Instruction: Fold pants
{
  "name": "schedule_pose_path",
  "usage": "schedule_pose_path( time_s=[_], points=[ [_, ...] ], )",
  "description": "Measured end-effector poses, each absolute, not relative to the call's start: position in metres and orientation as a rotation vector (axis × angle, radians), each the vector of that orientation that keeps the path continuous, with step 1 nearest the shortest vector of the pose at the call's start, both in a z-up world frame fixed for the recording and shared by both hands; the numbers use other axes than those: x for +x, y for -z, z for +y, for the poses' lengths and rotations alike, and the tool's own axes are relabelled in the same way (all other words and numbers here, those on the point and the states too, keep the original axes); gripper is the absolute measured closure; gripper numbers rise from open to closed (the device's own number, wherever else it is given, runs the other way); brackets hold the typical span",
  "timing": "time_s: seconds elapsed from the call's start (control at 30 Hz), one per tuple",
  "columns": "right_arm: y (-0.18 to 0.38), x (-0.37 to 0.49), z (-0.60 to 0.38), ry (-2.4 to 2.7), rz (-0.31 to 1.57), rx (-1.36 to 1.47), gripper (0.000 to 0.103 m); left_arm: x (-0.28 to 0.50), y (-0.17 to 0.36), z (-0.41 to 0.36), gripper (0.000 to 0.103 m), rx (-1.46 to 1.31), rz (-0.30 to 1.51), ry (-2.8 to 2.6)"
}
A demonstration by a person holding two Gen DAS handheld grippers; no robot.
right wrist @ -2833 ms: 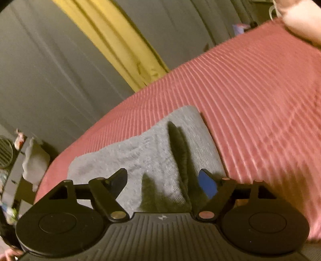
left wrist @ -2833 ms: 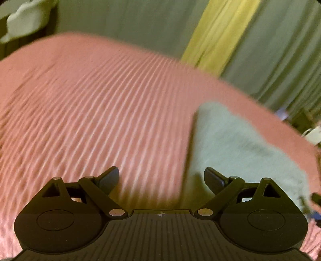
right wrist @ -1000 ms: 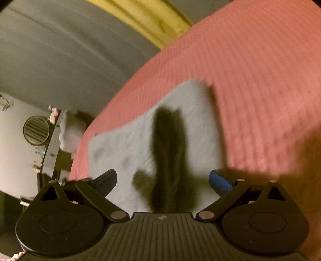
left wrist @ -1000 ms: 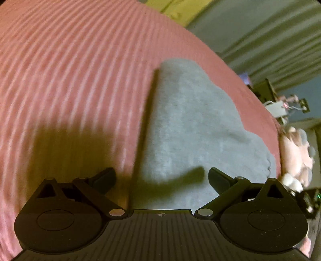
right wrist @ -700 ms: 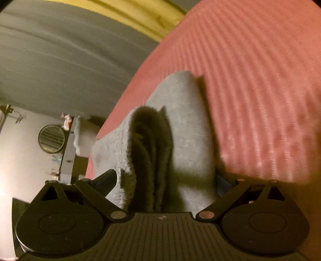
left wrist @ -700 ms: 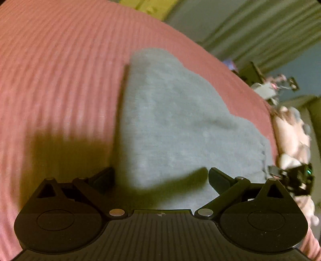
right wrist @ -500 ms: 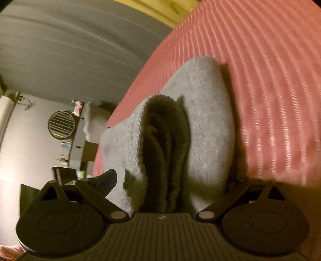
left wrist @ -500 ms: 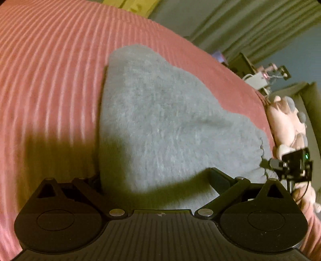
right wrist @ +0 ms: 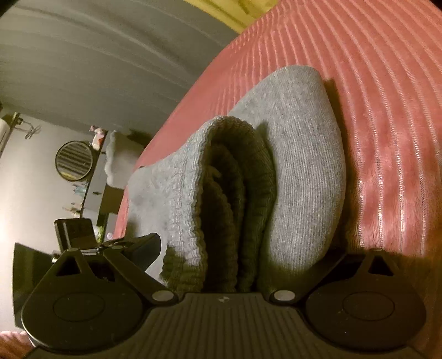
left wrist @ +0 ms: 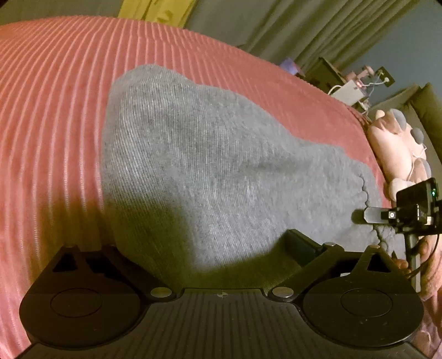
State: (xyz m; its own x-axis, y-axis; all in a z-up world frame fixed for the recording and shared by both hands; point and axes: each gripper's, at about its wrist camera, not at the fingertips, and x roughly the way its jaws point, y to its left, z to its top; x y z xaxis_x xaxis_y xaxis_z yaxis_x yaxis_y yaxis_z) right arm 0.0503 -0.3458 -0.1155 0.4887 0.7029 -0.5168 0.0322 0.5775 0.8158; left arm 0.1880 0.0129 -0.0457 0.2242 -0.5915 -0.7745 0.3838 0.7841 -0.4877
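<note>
On the bed, over a pink ribbed bedspread (left wrist: 55, 116), the grey pants (left wrist: 210, 165) lie folded into a thick bundle. My left gripper (left wrist: 204, 245) sits low at one end of that bundle with its fingers apart: the right-hand finger (left wrist: 301, 243) rests on top of the grey knit, while the other one is hidden under the edge of the cloth, so the fabric runs between the two. The gripper's shadow falls dark across the near part of the pants.

Seen from my right wrist, the other end of the bundle shows its stacked layers, with the ribbed waistband (right wrist: 193, 193) curling over them. My right gripper (right wrist: 240, 254) straddles this end with its fingers spread wide; the left-hand finger (right wrist: 146, 245) stands beside the waistband, and the right-hand one is mostly tucked under the bundle's smooth outer fold. The layers reach right down to the gripper body.

From the left wrist view the right gripper appears at the far edge of the pants, its finger touching the ruffled hem. Beyond it a pink plush toy (left wrist: 392, 143) lies at the bedside, and grey curtains (left wrist: 290, 30) with a yellow strip (left wrist: 154, 11) hang behind the bed. A round mirror (right wrist: 74, 160) hangs on the wall in the right wrist view.
</note>
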Motion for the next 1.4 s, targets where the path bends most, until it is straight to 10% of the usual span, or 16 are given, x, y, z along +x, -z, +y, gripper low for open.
schedule_pose_path(
  time_s=[0.5, 0.77, 1.1, 1.4],
  points=[
    [0.106, 0.058, -0.314, -0.406, 0.977, 0.823, 0.004, 0.185, 0.045, 0.004, 0.006, -0.177, 1.142, 0.666],
    [0.079, 0.059, -0.269, -0.31, 1.012, 0.493, 0.02, 0.178, 0.035, 0.012, 0.052, -0.222, 1.093, 0.667],
    [0.08, 0.056, -0.266, -0.284, 0.997, 0.51, 0.023, 0.194, 0.058, 0.018, 0.041, -0.372, 1.153, 0.657],
    [0.049, 0.034, -0.235, -0.231, 0.892, 0.415, 0.04, 0.172, 0.02, -0.008, 0.081, -0.19, 1.049, 0.554]
  ],
)
